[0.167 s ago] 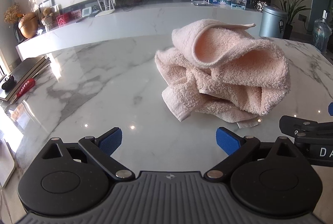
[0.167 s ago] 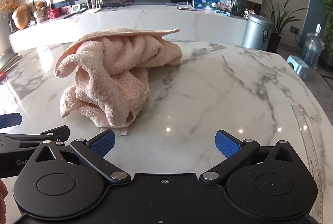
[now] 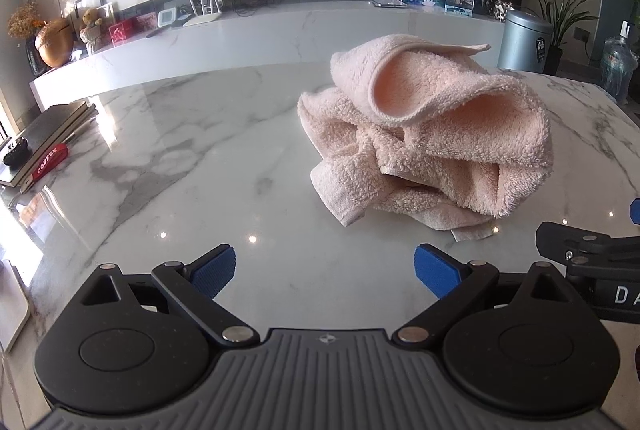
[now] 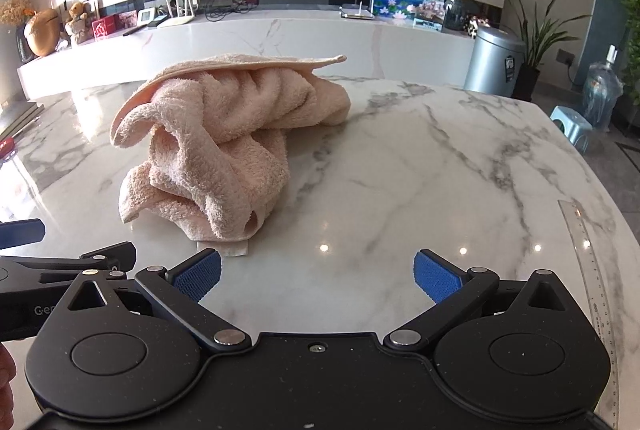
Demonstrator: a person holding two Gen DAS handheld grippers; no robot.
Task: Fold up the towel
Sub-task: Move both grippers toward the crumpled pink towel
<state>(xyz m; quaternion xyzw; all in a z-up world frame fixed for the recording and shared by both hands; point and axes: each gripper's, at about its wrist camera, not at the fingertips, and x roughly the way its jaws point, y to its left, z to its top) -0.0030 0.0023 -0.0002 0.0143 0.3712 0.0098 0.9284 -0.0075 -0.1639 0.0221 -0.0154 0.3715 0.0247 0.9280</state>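
Marble table [image 3: 168,158]: towel [image 3: 432,134] lies crumpled — both grippers, left [image 3: 324,268] and right [image 4: 318,276], spread wide, empty; a loose corner gives the cleanest hold.

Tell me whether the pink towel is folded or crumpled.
Crumpled. The pink terry towel sits in a loose heap on the white marble table, its layers bunched and one edge flapping over the top; no flat folds.
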